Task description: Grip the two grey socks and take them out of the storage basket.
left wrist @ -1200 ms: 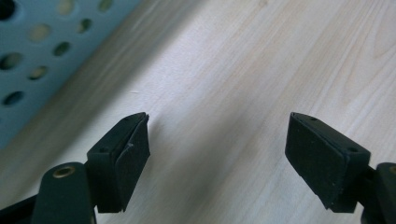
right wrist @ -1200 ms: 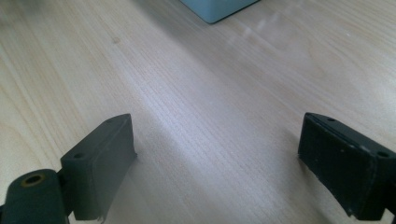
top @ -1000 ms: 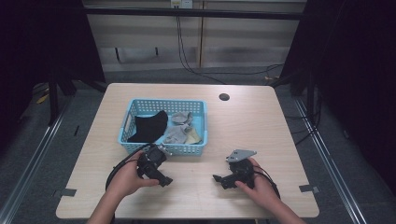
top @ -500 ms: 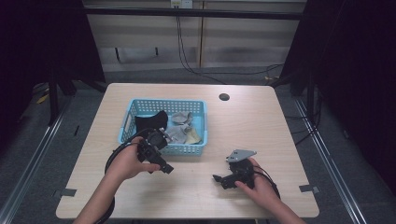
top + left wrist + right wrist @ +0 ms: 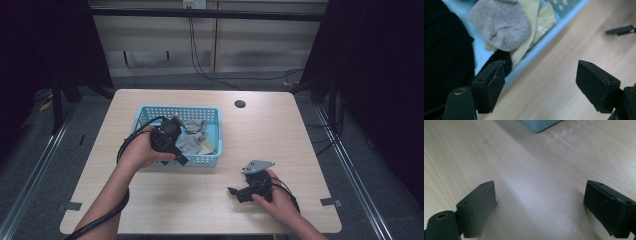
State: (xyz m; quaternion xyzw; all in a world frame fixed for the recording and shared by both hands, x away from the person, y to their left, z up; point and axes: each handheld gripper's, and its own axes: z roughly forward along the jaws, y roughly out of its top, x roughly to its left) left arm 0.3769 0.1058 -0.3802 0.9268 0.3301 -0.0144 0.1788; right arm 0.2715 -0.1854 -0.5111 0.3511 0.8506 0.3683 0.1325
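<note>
- Left gripper (image 5: 181, 127) hangs over the basket's (image 5: 212, 161) near rim, jaws wide apart, holding nothing.
- Target looks like the grey sock (image 5: 500, 25) in the basket, on top of yellow cloth (image 5: 534, 30), beside black cloth (image 5: 444, 57).
- Best approach: come straight down and pinch the grey sock alone.
- Right gripper (image 5: 235, 191) rests on the table (image 5: 310, 150) near the basket, jaws apart and empty.
- Basket rim and neighbouring cloths could snag.

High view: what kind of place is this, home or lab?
Probably a lab recording rig: a bare wooden table ringed by black curtains, cables down the back wall, and a blue basket of socks as props.
</note>
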